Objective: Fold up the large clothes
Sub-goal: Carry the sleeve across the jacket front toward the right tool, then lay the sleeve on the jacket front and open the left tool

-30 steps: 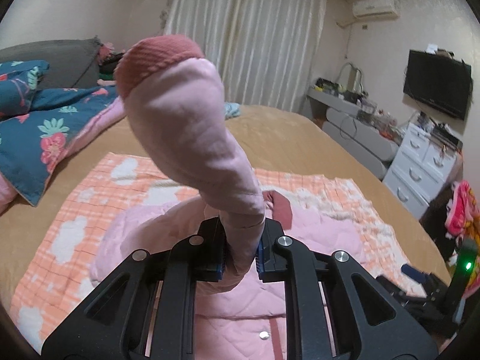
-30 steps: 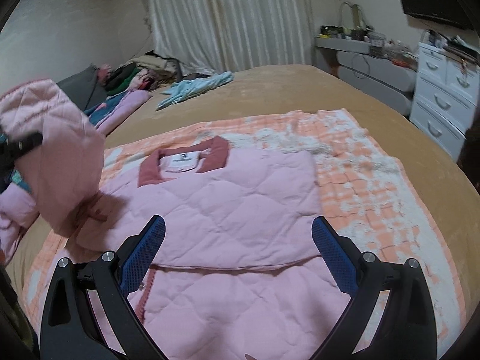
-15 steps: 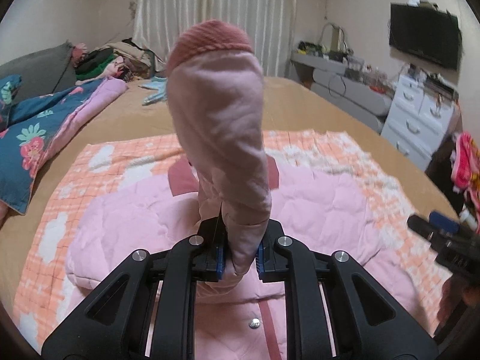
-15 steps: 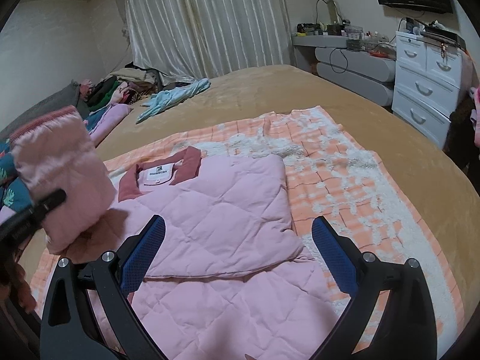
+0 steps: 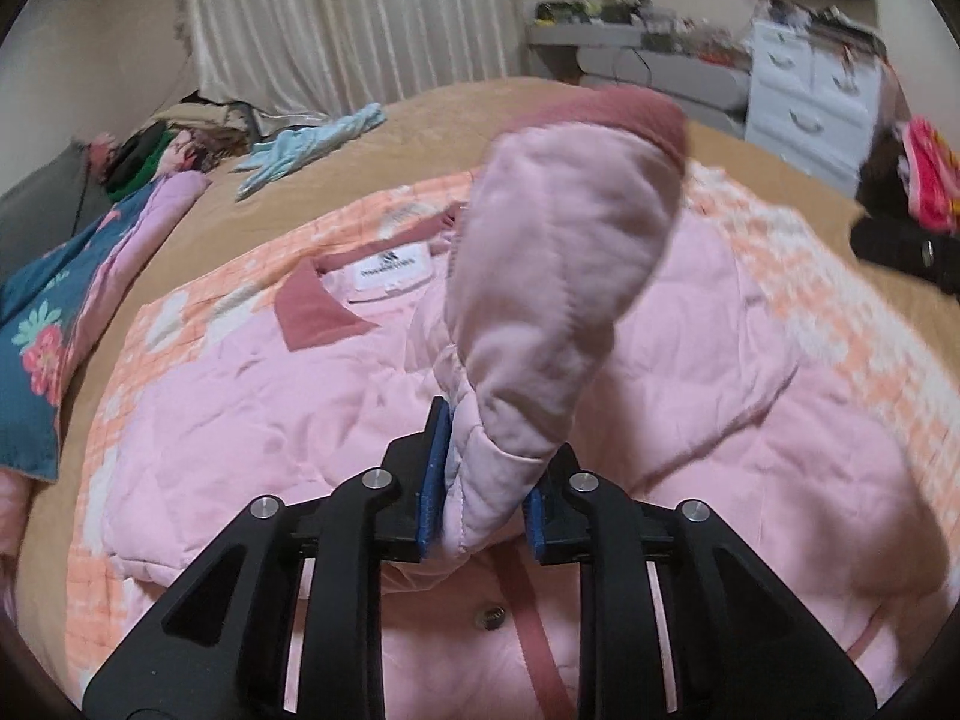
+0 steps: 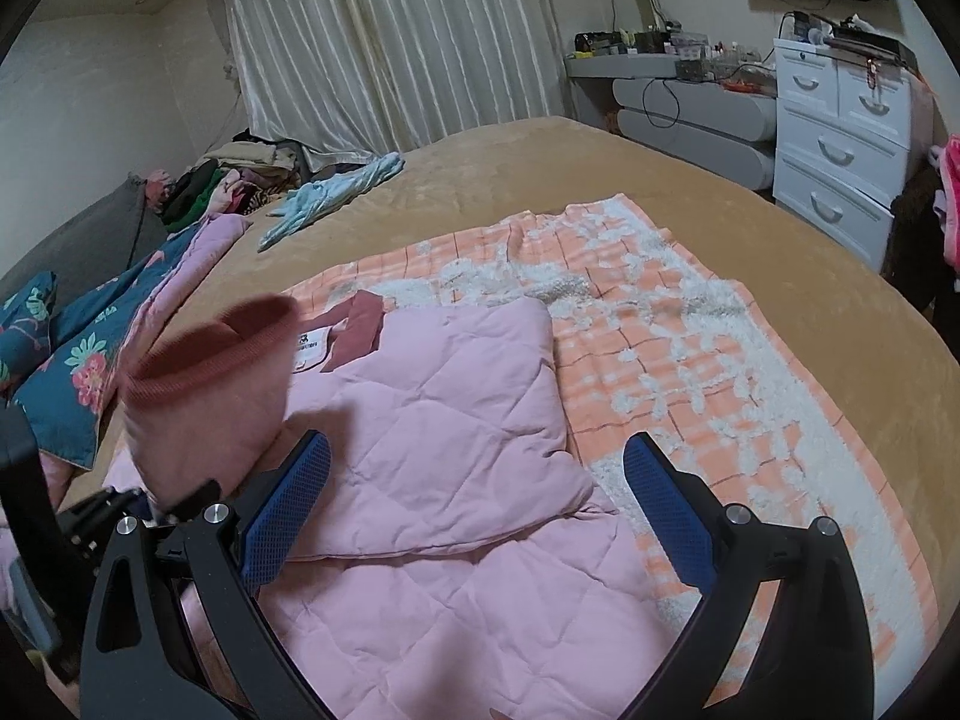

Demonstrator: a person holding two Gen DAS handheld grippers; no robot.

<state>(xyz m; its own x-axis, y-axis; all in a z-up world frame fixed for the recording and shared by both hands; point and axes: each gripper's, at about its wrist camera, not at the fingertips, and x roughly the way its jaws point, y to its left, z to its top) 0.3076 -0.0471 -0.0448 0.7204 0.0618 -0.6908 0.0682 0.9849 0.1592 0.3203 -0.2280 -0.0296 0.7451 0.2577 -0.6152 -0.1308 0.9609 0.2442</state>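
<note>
A pink quilted jacket (image 6: 444, 438) with a dark pink collar (image 5: 312, 312) lies on an orange checked blanket (image 6: 690, 360) on the bed, its right side folded over. My left gripper (image 5: 486, 498) is shut on the jacket's left sleeve (image 5: 552, 276) and holds it up over the jacket body (image 5: 240, 414), the dark pink cuff (image 5: 630, 111) on top. In the right wrist view the sleeve (image 6: 204, 408) hangs at the left. My right gripper (image 6: 474, 516) is open and empty, just above the jacket's lower part.
The tan bed (image 6: 540, 180) holds a light blue garment (image 6: 336, 192), a floral quilt (image 6: 78, 360) and a clothes pile (image 6: 240, 174) at the far left. White drawers (image 6: 840, 138) and a grey desk (image 6: 678, 90) stand at the right.
My left gripper has carried the sleeve rightward and forward over the jacket body, and the sleeve now tilts to the right. My right gripper has stayed open and shifted only slightly.
</note>
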